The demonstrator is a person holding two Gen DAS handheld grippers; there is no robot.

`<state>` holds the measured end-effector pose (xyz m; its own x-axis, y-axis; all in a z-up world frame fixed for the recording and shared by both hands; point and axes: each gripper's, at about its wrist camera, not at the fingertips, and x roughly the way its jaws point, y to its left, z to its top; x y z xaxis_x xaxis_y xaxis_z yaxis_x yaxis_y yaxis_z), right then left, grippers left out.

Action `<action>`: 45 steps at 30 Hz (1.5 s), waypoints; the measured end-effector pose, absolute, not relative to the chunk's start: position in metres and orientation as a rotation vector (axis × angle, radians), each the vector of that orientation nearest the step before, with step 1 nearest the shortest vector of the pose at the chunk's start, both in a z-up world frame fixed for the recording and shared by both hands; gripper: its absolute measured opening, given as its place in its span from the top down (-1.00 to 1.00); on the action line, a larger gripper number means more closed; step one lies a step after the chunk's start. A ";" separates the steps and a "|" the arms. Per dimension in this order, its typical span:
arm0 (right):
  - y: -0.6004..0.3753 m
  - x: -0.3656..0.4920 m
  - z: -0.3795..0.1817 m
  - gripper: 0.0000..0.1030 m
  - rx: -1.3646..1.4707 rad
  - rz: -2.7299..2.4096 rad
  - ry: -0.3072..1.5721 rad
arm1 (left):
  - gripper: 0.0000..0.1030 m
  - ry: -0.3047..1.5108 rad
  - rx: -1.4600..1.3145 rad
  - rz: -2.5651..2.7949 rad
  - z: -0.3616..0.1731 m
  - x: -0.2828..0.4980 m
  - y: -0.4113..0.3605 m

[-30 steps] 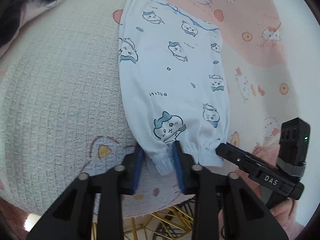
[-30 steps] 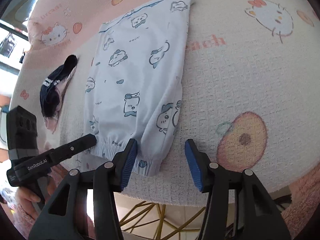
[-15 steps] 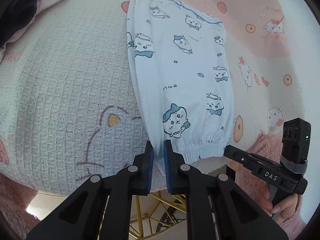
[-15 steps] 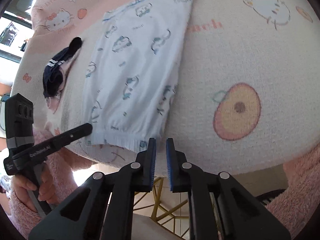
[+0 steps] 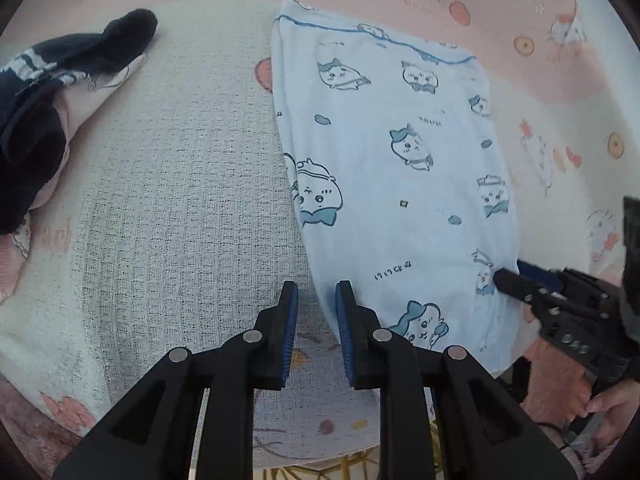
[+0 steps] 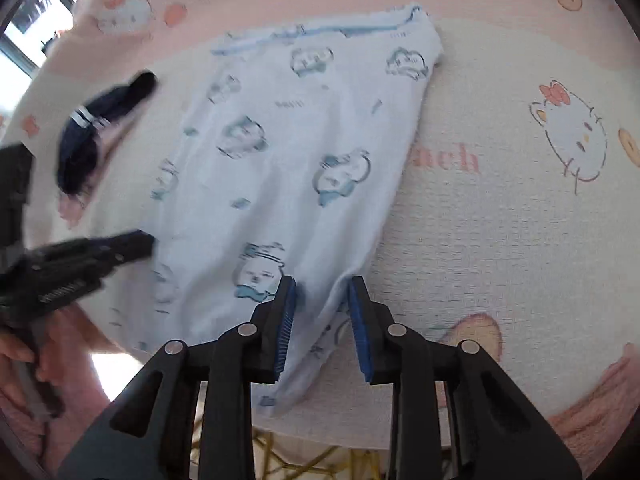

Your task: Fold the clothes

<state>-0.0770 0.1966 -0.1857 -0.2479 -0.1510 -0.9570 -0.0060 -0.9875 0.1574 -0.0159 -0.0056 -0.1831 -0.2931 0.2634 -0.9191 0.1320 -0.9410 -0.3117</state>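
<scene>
Both grippers, left [image 5: 316,300] and right [image 6: 322,296], were pressed together half a second ago. Now their jaws are opening, spread astride the near corners of the pants [image 5: 400,160], which lie on the blanket [image 5: 180,200]. We judge a regrip is needed before folding.

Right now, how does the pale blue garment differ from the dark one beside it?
The pale blue garment lies spread flat, printed with cartoon animals; the dark navy garment sits bunched up, with white stripes. The blue one covers far more blanket. Both lie on it.
</scene>
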 end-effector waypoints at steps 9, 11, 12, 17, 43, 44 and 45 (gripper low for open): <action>0.141 -0.085 -0.139 0.24 1.604 -2.294 -0.249 | 0.59 -0.708 -1.791 2.479 -0.176 -0.020 -0.075; 0.107 -0.098 -0.148 0.24 1.613 -2.203 -0.222 | 0.59 -0.745 -1.811 2.443 -0.181 -0.019 -0.078; 0.089 -0.105 -0.154 0.24 1.629 -2.184 -0.177 | 0.59 -0.740 -1.825 2.427 -0.184 -0.017 -0.075; 0.056 -0.119 -0.187 0.29 1.734 -2.145 -0.066 | 0.59 -0.720 -1.819 2.386 -0.183 -0.013 -0.071; 0.143 -0.107 -0.172 0.28 1.674 -2.331 -0.472 | 0.58 -0.746 -1.587 2.268 -0.172 -0.027 -0.026; 0.145 -0.108 -0.170 0.28 1.671 -2.348 -0.464 | 0.58 -0.741 -1.565 2.261 -0.170 -0.027 -0.023; 0.147 -0.109 -0.170 0.27 1.677 -2.365 -0.439 | 0.58 -0.728 -1.552 2.253 -0.169 -0.028 -0.019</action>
<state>-0.1088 0.1470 -0.1697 -0.3311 -0.3374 -0.8812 -0.0018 -0.9337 0.3581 -0.0284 -0.0188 -0.1685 -0.3653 0.5185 -0.7731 0.0320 -0.8230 -0.5671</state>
